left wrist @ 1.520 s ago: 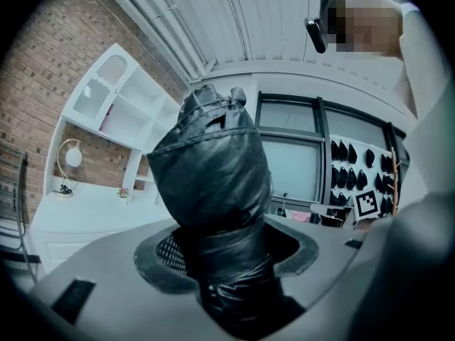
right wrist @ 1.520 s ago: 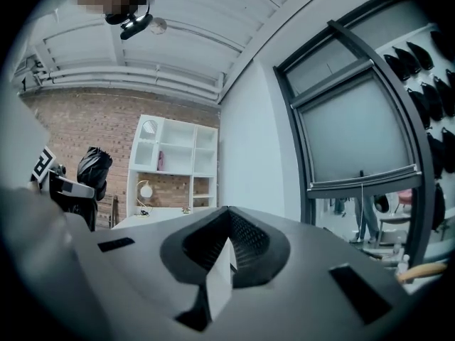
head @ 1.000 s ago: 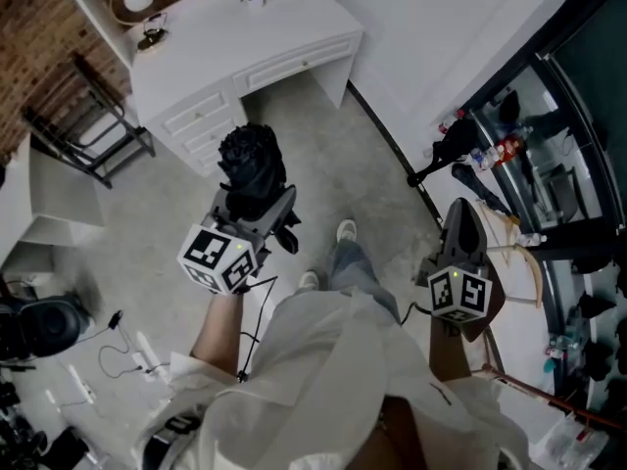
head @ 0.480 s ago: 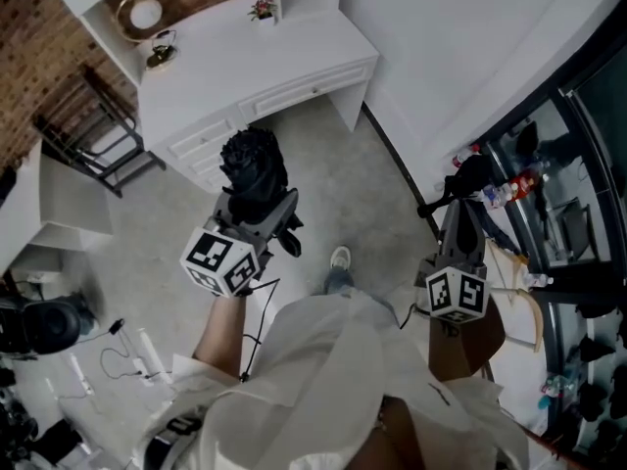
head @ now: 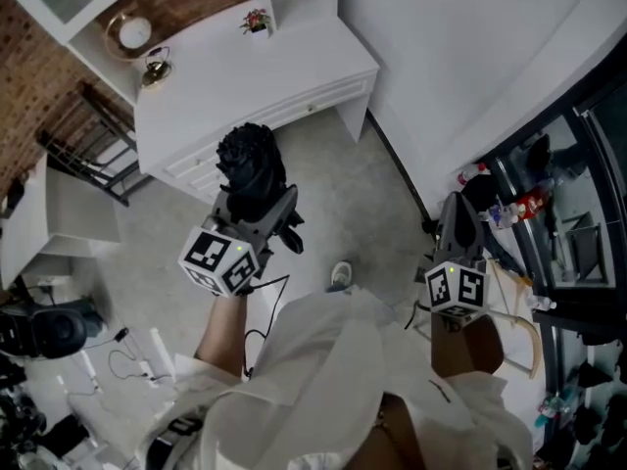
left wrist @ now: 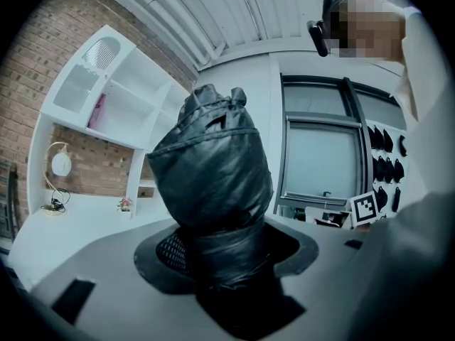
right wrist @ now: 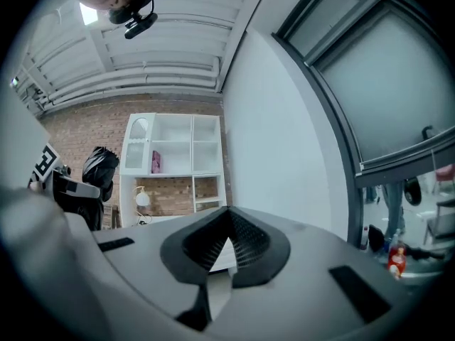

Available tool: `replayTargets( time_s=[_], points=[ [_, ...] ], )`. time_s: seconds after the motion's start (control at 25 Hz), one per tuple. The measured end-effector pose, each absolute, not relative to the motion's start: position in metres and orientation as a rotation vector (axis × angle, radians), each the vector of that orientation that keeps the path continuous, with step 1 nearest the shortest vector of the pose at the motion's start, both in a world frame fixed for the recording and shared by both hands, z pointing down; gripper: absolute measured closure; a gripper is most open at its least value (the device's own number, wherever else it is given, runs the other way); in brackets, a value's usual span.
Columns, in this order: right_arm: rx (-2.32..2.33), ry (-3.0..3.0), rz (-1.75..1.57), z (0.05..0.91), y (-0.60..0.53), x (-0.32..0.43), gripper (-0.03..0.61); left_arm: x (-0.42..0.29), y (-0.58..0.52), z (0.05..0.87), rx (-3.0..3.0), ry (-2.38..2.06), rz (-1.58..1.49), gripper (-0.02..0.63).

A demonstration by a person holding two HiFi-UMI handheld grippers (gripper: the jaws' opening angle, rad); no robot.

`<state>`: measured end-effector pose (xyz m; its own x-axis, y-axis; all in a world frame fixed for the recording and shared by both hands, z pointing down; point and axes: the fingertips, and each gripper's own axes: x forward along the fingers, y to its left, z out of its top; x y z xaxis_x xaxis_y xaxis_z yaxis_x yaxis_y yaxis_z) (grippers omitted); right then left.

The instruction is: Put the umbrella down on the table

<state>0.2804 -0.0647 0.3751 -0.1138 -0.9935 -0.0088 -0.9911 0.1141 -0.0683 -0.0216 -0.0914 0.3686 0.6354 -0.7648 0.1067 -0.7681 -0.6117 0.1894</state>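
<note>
The folded black umbrella (left wrist: 210, 165) is clenched in the left tongs (left wrist: 222, 258), in the air short of the white worktop (head: 245, 71), so setting it down is not yet done, while the right tongs (right wrist: 227, 241) are closed on nothing.

Soft, even, cool light with faint shadows; gripper views bulge and darken at corners; the umbrella (left wrist: 210, 183) glints dully.

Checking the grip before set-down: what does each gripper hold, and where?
The left gripper holds the folded black umbrella near one end; the right gripper holds nothing.
</note>
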Motion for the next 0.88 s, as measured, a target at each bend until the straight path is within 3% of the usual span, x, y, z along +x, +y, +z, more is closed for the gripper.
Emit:
replayTargets(
  time_s=[0.88],
  points=[
    [-2.017,2.343,-0.117,0.397,-0.228,0.304,0.560,0.013,-0.257,0.390,2.611,-1.260,0.040,0.339]
  ],
)
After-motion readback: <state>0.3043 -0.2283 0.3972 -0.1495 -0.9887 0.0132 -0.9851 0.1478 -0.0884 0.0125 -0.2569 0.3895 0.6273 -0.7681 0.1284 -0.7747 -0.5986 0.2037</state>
